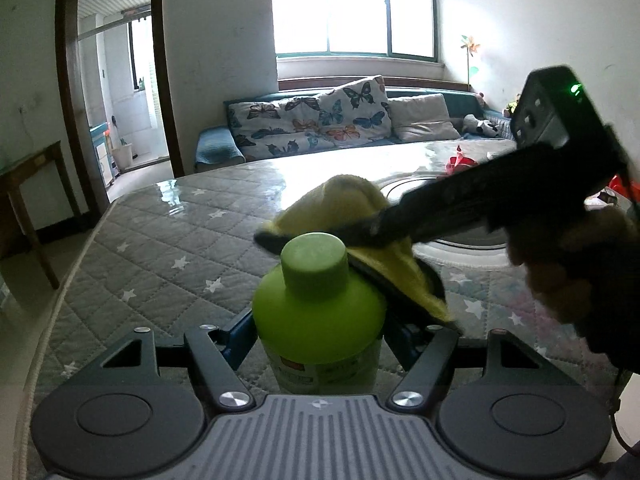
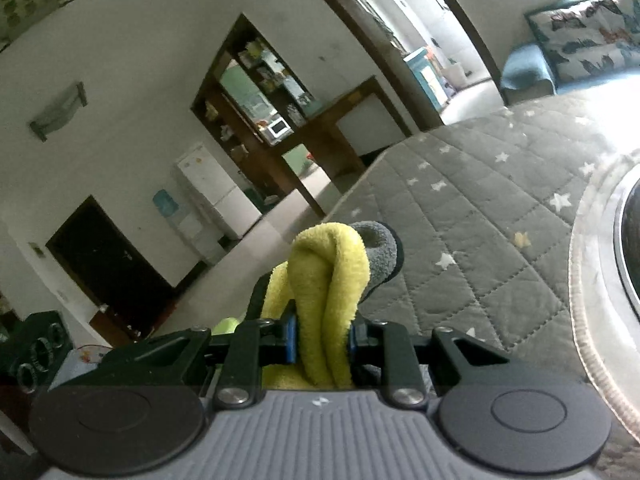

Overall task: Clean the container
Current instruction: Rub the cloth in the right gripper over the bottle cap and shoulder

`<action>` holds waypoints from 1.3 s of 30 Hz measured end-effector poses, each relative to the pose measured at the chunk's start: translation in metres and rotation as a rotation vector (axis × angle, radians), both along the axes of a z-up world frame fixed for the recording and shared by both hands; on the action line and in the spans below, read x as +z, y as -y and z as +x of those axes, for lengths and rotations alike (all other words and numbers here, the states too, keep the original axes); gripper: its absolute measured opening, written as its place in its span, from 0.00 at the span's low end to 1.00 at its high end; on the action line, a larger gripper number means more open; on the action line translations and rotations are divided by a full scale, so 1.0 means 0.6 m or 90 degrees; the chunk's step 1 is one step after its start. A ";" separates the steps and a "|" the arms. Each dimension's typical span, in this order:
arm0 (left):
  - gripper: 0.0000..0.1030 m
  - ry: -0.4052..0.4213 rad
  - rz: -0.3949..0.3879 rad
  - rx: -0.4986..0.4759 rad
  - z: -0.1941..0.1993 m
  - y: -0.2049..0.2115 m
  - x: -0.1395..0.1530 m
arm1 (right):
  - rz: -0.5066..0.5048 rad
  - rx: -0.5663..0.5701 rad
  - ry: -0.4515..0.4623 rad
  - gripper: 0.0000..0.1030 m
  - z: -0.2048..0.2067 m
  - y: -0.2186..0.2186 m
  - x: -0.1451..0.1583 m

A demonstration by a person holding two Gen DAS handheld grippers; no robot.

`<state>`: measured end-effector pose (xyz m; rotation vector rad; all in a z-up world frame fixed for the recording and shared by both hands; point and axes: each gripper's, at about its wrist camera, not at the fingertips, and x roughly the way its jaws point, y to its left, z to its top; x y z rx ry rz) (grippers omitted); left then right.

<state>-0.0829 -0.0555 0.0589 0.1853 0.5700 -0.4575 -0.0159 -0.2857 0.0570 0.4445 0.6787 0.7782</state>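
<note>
1. Left wrist view: the left gripper (image 1: 318, 332) has its jaws clamped on a clear bottle (image 1: 320, 320) with a lime-green top and cap, held upright right in front of the lens.
2. The right gripper (image 1: 360, 236) comes in from the right with a person's hand (image 1: 568, 264) behind it, pressing a yellow cloth (image 1: 360, 216) against the bottle's cap and shoulder.
3. Below lies the table (image 1: 168, 240), under a grey quilted cover with white stars and a glossy clear sheet; a round turntable (image 1: 460, 240) sits further back.
4. Beyond: a sofa (image 1: 320, 128) with butterfly-print cushions under a bright window (image 1: 352, 8), and a dark-framed doorway (image 1: 116, 80) on the left.
5. Right wrist view: the right gripper (image 2: 322, 340) has its jaws closed on the yellow cloth (image 2: 332, 280), its grey side curling out behind.
6. The starred table (image 2: 480, 240) runs off to the right; a white fridge (image 2: 216, 196), a dark wooden shelf unit (image 2: 256, 100) and a black door (image 2: 108, 264) line the far wall.
</note>
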 end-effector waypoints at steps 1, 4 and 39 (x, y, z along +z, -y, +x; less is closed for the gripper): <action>0.70 -0.001 -0.001 0.000 0.000 0.000 0.000 | -0.010 0.000 -0.005 0.21 0.003 -0.007 -0.008; 0.70 -0.005 -0.002 0.000 0.003 -0.001 -0.002 | -0.036 -0.002 -0.023 0.21 0.007 -0.016 -0.032; 0.69 -0.002 -0.073 -0.120 0.041 0.039 -0.002 | -0.037 -0.109 -0.017 0.21 -0.094 0.116 -0.027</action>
